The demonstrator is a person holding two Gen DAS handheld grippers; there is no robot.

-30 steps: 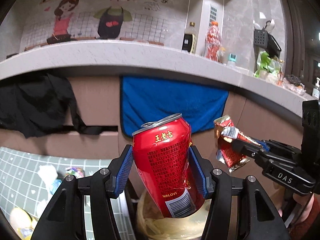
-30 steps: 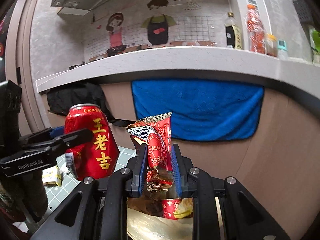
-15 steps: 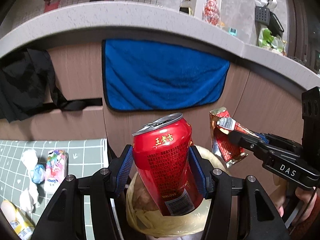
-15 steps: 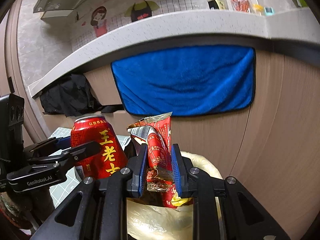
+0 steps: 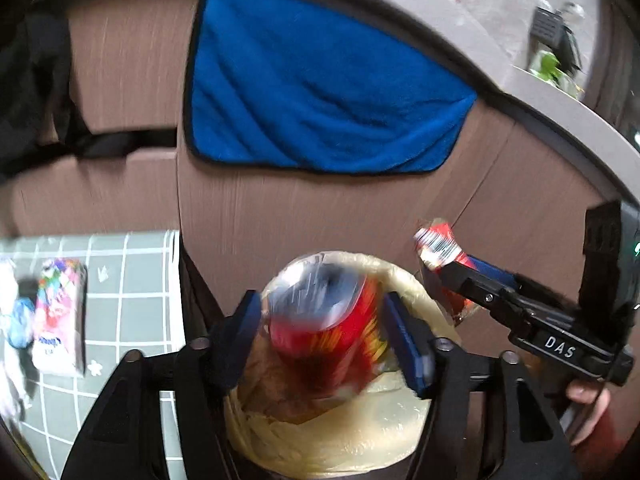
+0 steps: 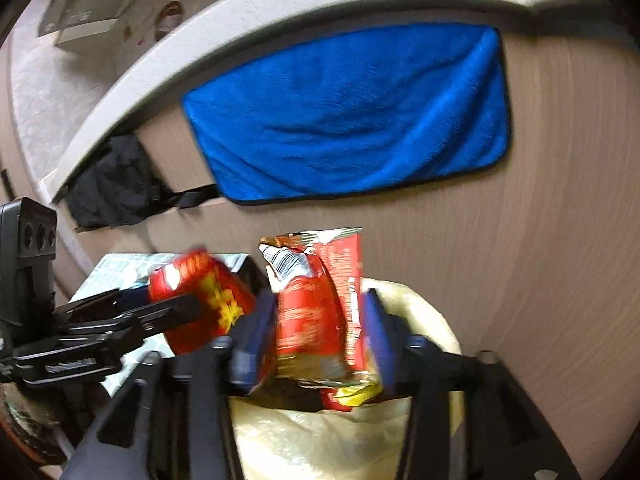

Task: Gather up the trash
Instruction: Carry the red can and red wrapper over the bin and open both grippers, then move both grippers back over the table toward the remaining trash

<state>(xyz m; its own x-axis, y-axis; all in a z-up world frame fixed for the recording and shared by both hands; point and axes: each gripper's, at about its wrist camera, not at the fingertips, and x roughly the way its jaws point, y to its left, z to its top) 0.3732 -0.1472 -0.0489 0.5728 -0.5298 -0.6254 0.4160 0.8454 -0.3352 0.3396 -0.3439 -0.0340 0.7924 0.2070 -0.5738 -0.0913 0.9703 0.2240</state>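
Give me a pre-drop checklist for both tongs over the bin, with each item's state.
1. Red can between left tongs pads: ok, though blurred.
2. Can over the bag-lined bin: ok.
3. Snack wrapper between right tongs pads: ok.
4. Wrapper over the bin opening: ok in the right wrist view.
5. Room left in the bin: cannot tell; trash already shows inside.
6. Floor trash left, such as the pink packet: not ok.

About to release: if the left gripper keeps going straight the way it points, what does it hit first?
Probably the bag-lined trash bin: the left gripper, with the red can, points down at its mouth. Depth is blurred.
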